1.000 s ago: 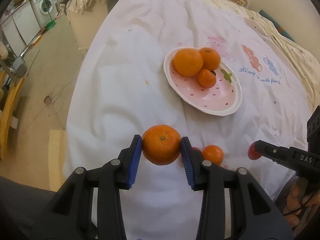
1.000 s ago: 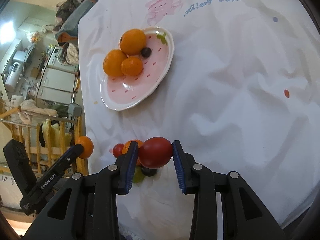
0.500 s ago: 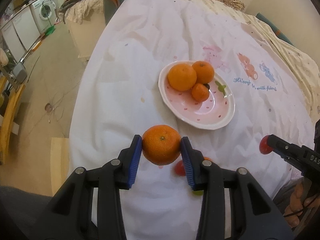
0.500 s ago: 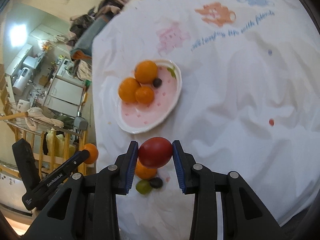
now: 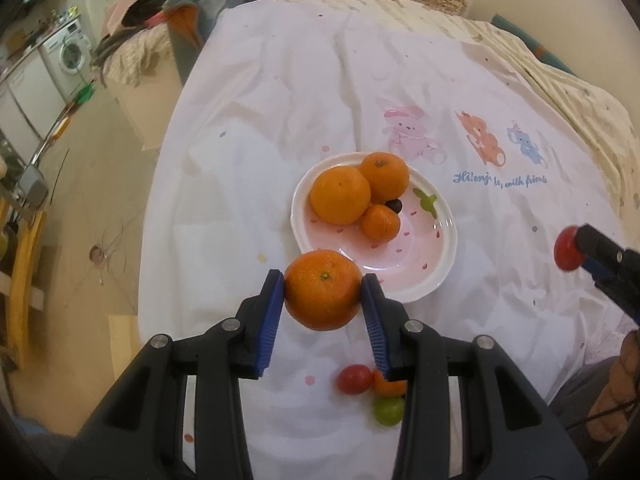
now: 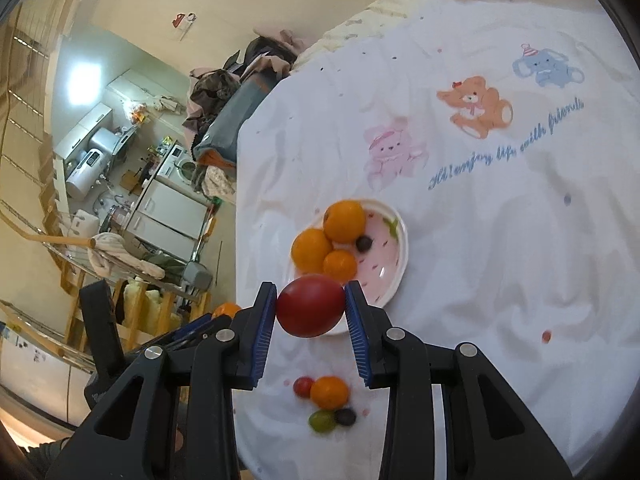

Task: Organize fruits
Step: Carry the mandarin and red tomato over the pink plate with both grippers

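Observation:
My left gripper (image 5: 323, 292) is shut on a large orange (image 5: 322, 289) and holds it above the near rim of the pink plate (image 5: 408, 276). My right gripper (image 6: 310, 310) is shut on a red tomato (image 6: 310, 310), also raised in front of the plate (image 6: 390, 280). The plate holds three oranges (image 5: 341, 195) and a dark grape (image 5: 394, 205). On the cloth near me lie a small red tomato (image 5: 353, 379), a small orange (image 6: 329, 392), a green grape (image 5: 388, 410) and a dark grape (image 6: 345, 417). The right gripper with its tomato shows at the right edge of the left wrist view (image 5: 568, 255).
A white cloth with cartoon bears (image 5: 480, 144) covers the table. The table's left edge (image 5: 156, 208) drops to the floor. Piled clothes (image 5: 168, 12) and a washing machine (image 5: 68, 54) stand at the far left. A wooden rack (image 6: 132, 312) is left of the table.
Both grippers have risen and drawn back from the cloth with their fruits. The plate now looks smaller and farther, and the loose fruits show below the fingers.

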`<action>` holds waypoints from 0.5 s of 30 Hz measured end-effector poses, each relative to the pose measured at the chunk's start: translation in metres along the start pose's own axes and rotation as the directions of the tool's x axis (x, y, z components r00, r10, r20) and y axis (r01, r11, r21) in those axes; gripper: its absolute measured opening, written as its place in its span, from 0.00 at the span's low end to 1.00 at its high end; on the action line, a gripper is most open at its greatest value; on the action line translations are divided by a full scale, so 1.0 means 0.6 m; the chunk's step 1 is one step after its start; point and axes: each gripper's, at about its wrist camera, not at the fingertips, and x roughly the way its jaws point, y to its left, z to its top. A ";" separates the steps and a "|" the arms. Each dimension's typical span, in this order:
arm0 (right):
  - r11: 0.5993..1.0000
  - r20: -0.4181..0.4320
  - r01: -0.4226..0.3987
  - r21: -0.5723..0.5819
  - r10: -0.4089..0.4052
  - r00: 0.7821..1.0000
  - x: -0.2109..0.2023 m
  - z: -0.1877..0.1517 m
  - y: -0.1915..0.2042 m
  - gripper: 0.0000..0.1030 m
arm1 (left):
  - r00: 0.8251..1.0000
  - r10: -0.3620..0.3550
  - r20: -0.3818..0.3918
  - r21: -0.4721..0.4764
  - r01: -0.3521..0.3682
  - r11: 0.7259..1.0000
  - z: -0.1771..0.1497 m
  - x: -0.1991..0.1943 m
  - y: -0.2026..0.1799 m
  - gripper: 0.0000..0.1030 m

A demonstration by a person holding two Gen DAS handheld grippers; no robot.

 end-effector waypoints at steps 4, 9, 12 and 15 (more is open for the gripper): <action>0.999 -0.007 0.035 -0.016 -0.035 0.999 0.018 0.024 -0.009 0.36 | 1.000 -0.001 -0.002 -0.011 0.001 1.000 0.016 0.015 0.001 0.34; 0.995 -0.037 0.092 -0.044 -0.093 0.995 0.054 0.052 -0.029 0.36 | 1.000 0.010 -0.021 0.006 -0.010 1.000 0.030 0.040 -0.004 0.34; 0.990 -0.058 0.125 -0.070 -0.129 0.990 0.075 0.064 -0.034 0.36 | 0.999 0.017 -0.034 0.021 -0.016 1.000 0.036 0.057 -0.010 0.34; 0.979 -0.069 0.170 -0.115 -0.179 0.981 0.094 0.071 -0.035 0.36 | 0.999 0.025 -0.044 0.035 -0.023 0.999 0.040 0.075 -0.015 0.34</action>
